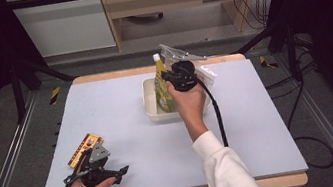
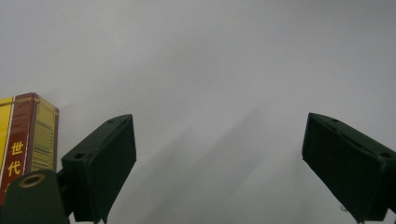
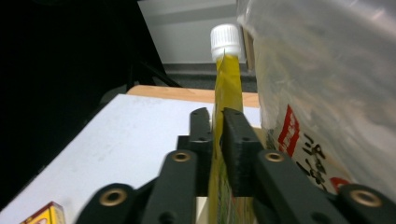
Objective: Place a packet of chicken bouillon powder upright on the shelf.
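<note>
Upright over the tub (image 1: 152, 107) near the desk's (image 1: 127, 145) far edge, the yellow pouch (image 3: 225, 93) is clamped in the right gripper (image 3: 215, 135). Left gripper (image 2: 219, 158) gapes empty near the front-left corner, beside a box (image 1: 83, 147).

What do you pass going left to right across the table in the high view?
Box → left claw → pouch in the tray → right claw → clear bag
</note>
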The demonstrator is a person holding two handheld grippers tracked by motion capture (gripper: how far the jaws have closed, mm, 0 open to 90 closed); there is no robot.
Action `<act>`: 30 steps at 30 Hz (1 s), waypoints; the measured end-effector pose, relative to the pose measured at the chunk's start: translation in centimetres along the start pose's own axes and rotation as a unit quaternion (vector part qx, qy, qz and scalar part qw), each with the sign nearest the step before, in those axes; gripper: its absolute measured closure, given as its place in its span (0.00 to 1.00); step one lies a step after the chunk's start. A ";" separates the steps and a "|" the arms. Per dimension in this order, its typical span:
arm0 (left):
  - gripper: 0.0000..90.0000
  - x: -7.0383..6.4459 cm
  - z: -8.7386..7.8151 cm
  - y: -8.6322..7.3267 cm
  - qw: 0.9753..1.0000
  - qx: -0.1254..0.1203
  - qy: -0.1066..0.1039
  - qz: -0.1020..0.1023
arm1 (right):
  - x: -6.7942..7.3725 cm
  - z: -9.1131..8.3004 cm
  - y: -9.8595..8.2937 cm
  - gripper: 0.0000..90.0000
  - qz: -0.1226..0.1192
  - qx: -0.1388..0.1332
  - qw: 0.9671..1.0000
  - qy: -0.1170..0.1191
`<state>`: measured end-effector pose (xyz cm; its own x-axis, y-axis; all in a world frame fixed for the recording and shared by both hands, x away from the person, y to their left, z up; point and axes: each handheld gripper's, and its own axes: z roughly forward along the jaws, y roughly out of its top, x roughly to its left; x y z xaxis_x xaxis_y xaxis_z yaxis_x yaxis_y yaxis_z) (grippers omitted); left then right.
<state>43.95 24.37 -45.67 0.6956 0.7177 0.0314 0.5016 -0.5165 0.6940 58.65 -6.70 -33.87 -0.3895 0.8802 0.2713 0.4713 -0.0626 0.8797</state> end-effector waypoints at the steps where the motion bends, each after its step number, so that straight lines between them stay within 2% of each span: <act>1: 0.11 0.0 0.0 0.0 1.000 -0.001 0.001 -0.001 | 0.0 0.0 0.0 0.90 0.000 0.000 1.000 0.000; 2: 0.11 0.0 0.0 0.0 1.000 -0.003 0.001 -0.003 | 0.2 -0.6 0.1 0.82 0.001 -0.011 1.000 0.008; 4: 0.10 0.1 0.0 0.0 1.000 -0.003 0.004 -0.003 | 0.4 -1.3 0.3 0.76 -0.002 -0.021 1.000 0.013; 10: 0.10 0.0 -0.2 0.2 1.000 -0.008 0.014 0.002 | 1.0 -3.4 0.1 0.66 -0.024 -0.035 0.999 0.028; 14: 0.08 0.2 -0.5 0.3 1.000 -0.013 0.019 0.002 | 0.8 -5.4 -1.2 0.60 -0.029 -0.040 0.998 0.039; 15: 0.08 0.3 -0.6 0.3 1.000 -0.012 0.019 0.002 | 0.8 -5.4 -1.2 0.60 -0.029 -0.040 0.998 0.039; 21: 0.07 0.8 -1.3 0.5 0.999 -0.009 0.033 0.006 | 0.2 -6.8 -3.4 0.47 -0.036 -0.034 0.997 0.052; 23: 0.07 1.0 -1.6 0.6 0.999 -0.011 0.038 0.005 | -0.2 -7.2 -4.6 0.41 -0.047 -0.028 0.997 0.056; 24: 0.07 1.1 -1.7 0.6 0.999 -0.011 0.040 0.004 | -0.2 -7.2 -4.6 0.41 -0.047 -0.028 0.997 0.056; 25: 0.07 1.3 -1.8 0.6 0.999 -0.005 0.041 0.000 | -0.6 -7.3 -5.7 0.36 -0.055 -0.022 0.997 0.045; 27: 0.07 1.5 -1.8 0.5 0.999 0.003 0.044 -0.003 | -0.7 -7.3 -6.1 0.35 -0.057 -0.019 0.997 0.041; 30: 0.08 2.0 -2.1 0.7 0.998 0.022 0.057 -0.004 | -1.5 -7.9 -7.9 0.32 -0.068 0.002 0.997 0.035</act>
<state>44.61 26.44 -43.57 0.6294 0.7695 0.1087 0.5312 -0.5281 0.6625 49.26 -11.24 -38.16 -0.5032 0.8459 0.1768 0.4142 0.0565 0.9084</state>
